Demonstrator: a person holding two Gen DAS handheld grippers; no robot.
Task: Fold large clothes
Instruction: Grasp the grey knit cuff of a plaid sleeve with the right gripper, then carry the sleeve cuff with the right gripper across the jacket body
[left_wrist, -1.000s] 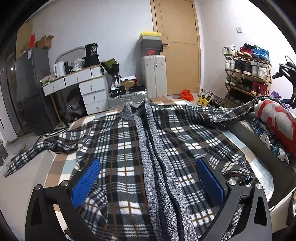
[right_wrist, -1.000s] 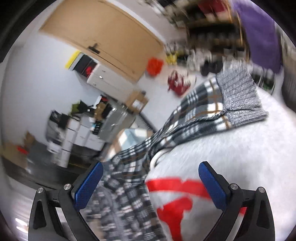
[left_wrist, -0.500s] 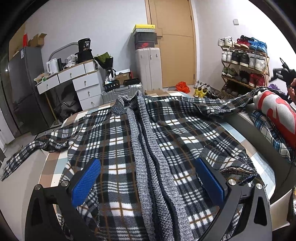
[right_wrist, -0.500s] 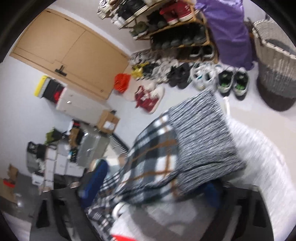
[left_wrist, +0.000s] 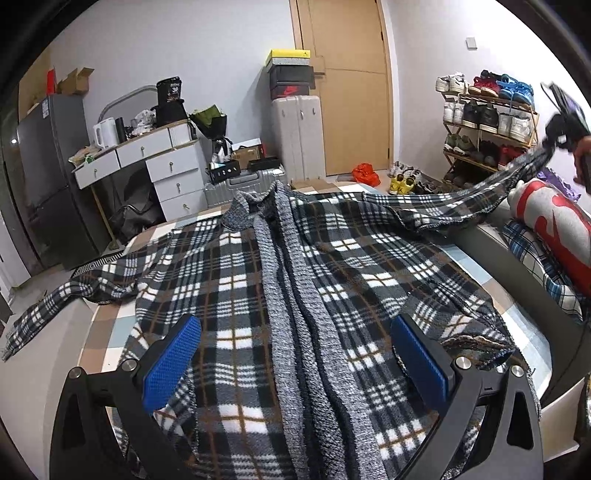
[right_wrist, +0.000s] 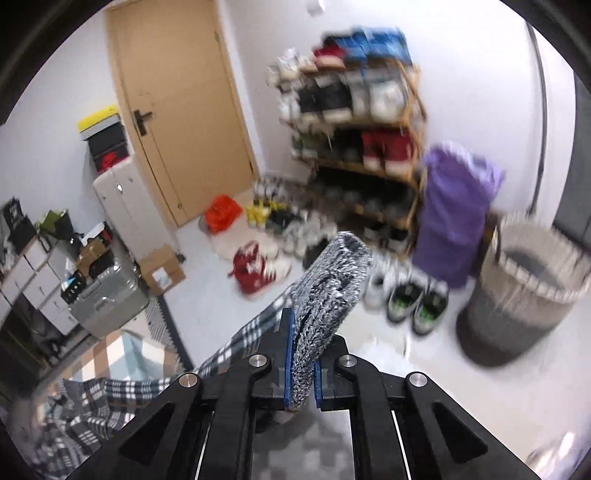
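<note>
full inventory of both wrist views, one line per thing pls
plaid cardigan: 1, black-white-brown, grey knit trim, spread on the bed
sleeve cuff: 1, grey knit, pinched in the right gripper
bed: 1, checked sheet, under the cardigan
bolster: 1, grey-red, right of the bed
door: 1, tan, back wall
suitcase: 1, white, beside the door
drawer desk: 1, white, left wall
shoe rack: 1, wooden, full of shoes
laundry basket: 1, grey-white, on the floor
purple bag: 1, beside the rack
left gripper: open, above the cardigan
right gripper: closing on the cuff
</note>
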